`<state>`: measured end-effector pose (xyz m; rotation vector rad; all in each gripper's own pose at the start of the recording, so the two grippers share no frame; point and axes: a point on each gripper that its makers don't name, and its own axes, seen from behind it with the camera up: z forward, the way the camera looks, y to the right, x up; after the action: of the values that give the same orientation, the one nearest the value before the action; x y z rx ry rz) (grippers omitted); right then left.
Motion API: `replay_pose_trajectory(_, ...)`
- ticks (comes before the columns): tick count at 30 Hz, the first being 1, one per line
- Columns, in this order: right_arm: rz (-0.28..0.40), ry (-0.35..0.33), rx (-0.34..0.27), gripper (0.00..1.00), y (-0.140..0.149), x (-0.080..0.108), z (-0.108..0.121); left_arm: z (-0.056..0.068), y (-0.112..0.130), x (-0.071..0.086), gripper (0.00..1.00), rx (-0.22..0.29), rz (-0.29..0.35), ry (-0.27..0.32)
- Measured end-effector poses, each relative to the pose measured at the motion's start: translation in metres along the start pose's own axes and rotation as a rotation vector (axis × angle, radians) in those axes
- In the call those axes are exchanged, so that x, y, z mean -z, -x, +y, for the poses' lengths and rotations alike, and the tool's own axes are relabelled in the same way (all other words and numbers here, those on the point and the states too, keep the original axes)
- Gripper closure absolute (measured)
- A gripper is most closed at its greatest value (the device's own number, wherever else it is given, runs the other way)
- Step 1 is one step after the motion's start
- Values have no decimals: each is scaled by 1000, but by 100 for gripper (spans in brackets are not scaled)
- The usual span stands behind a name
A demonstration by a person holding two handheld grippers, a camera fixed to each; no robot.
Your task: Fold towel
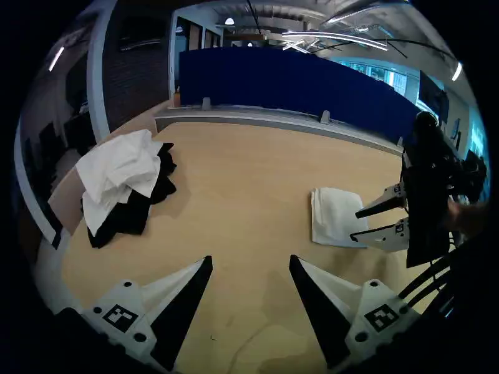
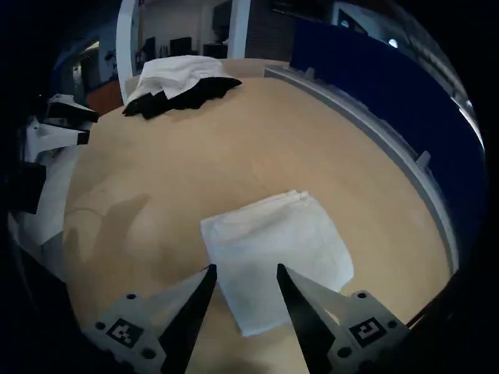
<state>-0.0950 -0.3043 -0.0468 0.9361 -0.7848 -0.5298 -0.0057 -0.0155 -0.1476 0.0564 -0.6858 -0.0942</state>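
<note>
Loosely spread, right gripper (image 2: 246, 268) over towel (image 2: 274, 240), empty

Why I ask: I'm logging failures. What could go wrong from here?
The right gripper is open over the near edge of the folded towel; closing there may pinch only the top layer and unfold it. The left gripper is open over bare table, so a one-sided pull could skew it.

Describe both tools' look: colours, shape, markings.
The left tool and right tool match: two tapered, pointed fingers each, white outside, black inner faces, a square black-and-white marker and small screw holes at each base. Seen from the left gripper view, the right tool's body is black and bulky.
</note>
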Motion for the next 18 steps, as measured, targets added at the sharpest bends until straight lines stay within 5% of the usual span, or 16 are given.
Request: replay_pose_trajectory(18,-51,56,-128,27,56,21,2,8,-2,-4,9,3,1,11)
